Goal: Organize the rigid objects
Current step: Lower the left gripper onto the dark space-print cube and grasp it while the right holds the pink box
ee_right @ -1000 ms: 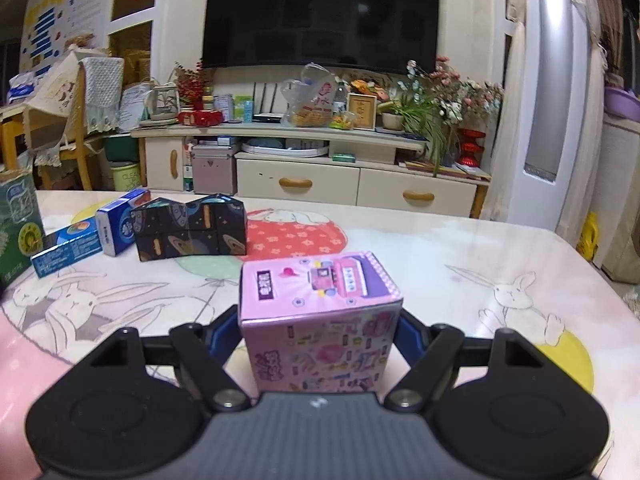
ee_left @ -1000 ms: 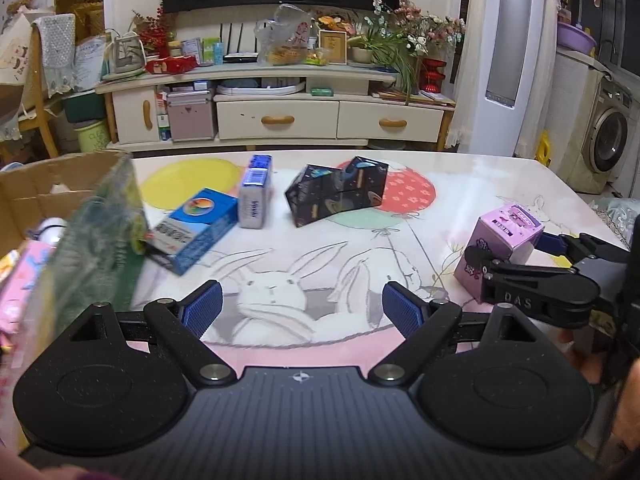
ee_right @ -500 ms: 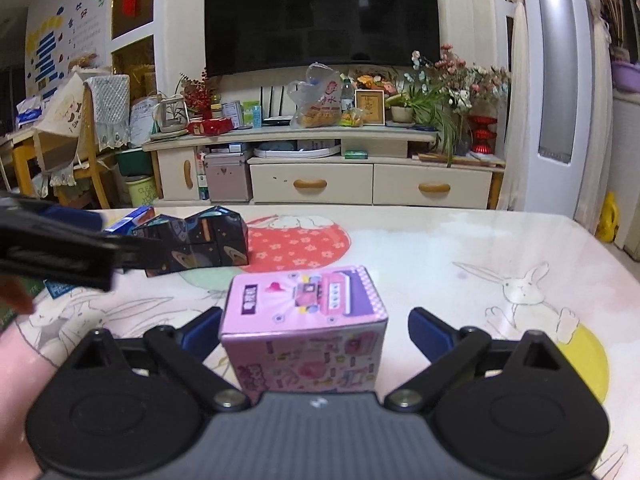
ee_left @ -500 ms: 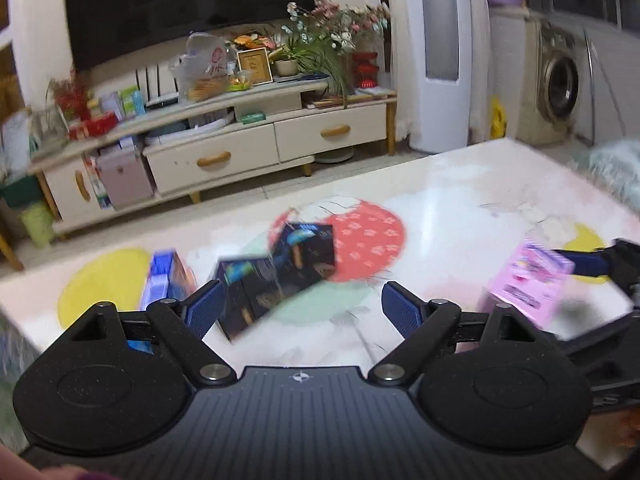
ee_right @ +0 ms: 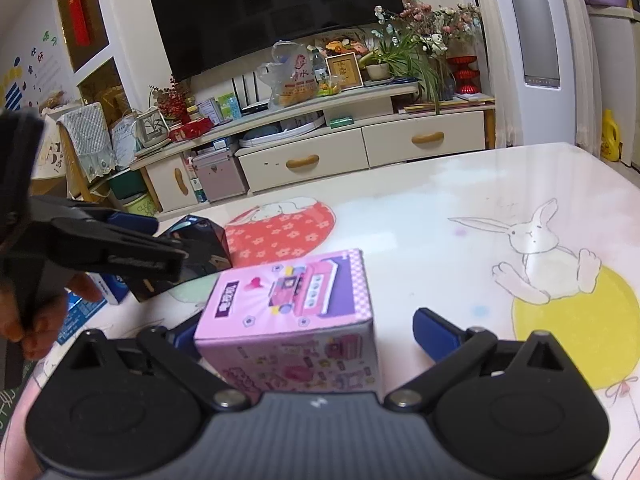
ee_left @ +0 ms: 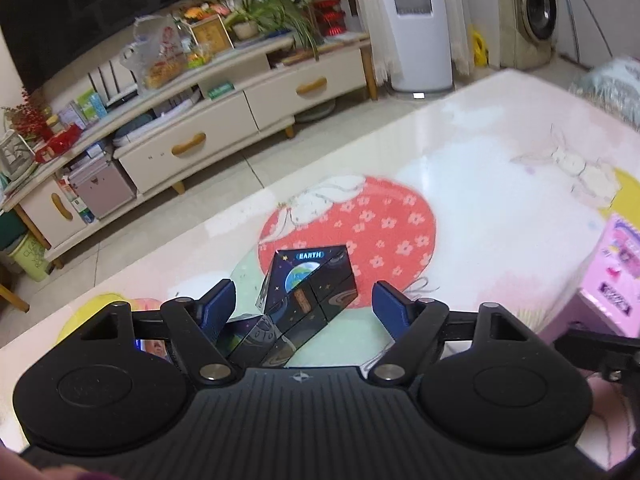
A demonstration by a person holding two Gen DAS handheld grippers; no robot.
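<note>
Left gripper (ee_left: 304, 304) is straddling the dark space-print cube (ee_left: 308, 292) on the table (ee_left: 480, 168); its jaws have just been closing in but are standing spread, both pads clear of the cube. Right gripper (ee_right: 304, 332) is sitting around the pink box (ee_right: 292, 316), jaws having just been widening and now spread, the right pad well clear of the box, which is resting on the table. A blue box (ee_right: 108, 288) is lying beside the cube.
</note>
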